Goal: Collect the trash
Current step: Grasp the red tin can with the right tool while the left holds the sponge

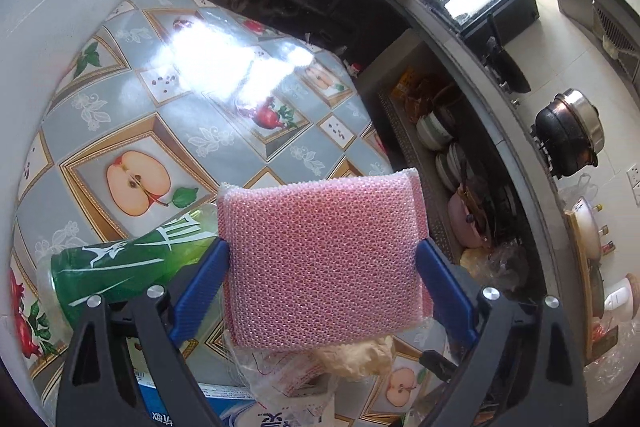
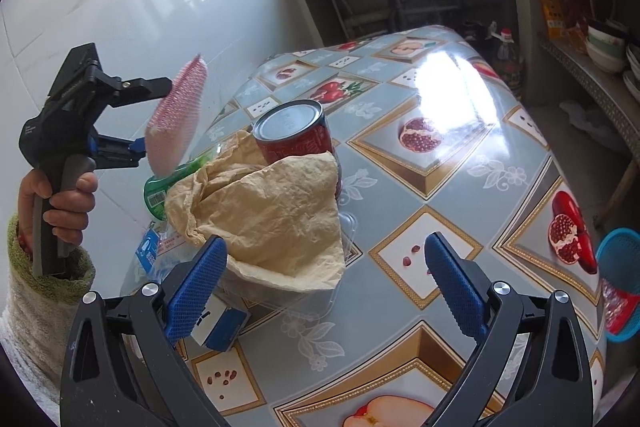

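A kitchen table [image 2: 460, 163] carries one red can [image 2: 296, 131], one green bottle [image 2: 172, 179], one crumpled paper [image 2: 272, 211]. Left gripper [image 1: 324, 255] clamps one pink scouring pad [image 1: 320, 251] above the table's near edge; right gripper [image 2: 324, 283] gapes, holding nothing.

Left tool [image 1: 322, 269] is raised off the worktop with both blue pads [image 1: 202, 289] pressed against the sides of a pink pad. The left hand [image 2: 60, 203] wraps its handle. Right tool [image 2: 326, 281] hangs low, tilted down, jaws wide and holding nothing.
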{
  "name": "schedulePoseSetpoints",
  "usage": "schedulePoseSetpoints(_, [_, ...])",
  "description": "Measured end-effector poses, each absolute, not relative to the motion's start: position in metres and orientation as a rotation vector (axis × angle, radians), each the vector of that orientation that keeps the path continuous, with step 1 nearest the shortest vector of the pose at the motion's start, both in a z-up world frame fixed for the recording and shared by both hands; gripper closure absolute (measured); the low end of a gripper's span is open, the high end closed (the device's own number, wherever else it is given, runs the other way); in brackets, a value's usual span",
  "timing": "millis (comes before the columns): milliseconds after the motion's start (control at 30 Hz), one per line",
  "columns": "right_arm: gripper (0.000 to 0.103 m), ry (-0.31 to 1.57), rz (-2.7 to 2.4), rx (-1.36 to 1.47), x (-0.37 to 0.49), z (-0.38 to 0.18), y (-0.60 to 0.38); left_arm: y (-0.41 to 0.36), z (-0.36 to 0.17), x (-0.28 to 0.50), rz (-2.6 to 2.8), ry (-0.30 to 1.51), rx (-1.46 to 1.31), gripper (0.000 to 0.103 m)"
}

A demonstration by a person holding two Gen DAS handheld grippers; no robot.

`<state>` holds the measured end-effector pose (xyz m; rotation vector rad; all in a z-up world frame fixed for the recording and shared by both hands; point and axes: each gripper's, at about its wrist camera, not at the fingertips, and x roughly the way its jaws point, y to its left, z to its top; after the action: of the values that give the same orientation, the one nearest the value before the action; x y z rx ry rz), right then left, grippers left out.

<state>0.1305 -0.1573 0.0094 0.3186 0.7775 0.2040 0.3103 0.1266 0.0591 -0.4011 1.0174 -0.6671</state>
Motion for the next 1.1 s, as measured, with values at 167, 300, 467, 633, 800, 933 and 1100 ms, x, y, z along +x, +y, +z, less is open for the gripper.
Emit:
schedulePoseSetpoints(167, [0.008,0.765,0.219,0.291,0.133,0.015,-0.152,0.15,0.077,0.276,-0.649,0.918,-0.452,0.011])
schedulePoseSetpoints(300, [0.008,0.756,0.229,0.304,0.141,0.02,-0.154,0.167,0.074,0.255,-0.64,0.892,-0.508,0.011])
schedulePoseSetpoints(467, [0.008,0.705,0.259,0.292,0.164,0.041,-0.154,0.181,0.071,0.239,-0.626,0.862,-0.55,0.011])
schedulePoseSetpoints(633, [0.012,0.718,0.3,0.244,0.206,0.049,-0.141,0.182,0.07,0.228,-0.619,0.842,-0.556,0.011])
schedulePoseSetpoints(800, [0.022,0.779,0.311,0.196,0.237,0.035,-0.124,0.18,0.063,0.22,-0.644,0.84,-0.566,0.011])
schedulePoseSetpoints(933, [0.024,0.83,0.331,0.195,0.251,0.021,-0.115,0.178,0.057,0.216,-0.662,0.847,-0.575,0.011])
schedulePoseSetpoints(1100, [0.038,0.863,0.322,0.186,0.257,0.011,-0.109,0.178,0.055,0.216,-0.667,0.847,-0.589,0.011])
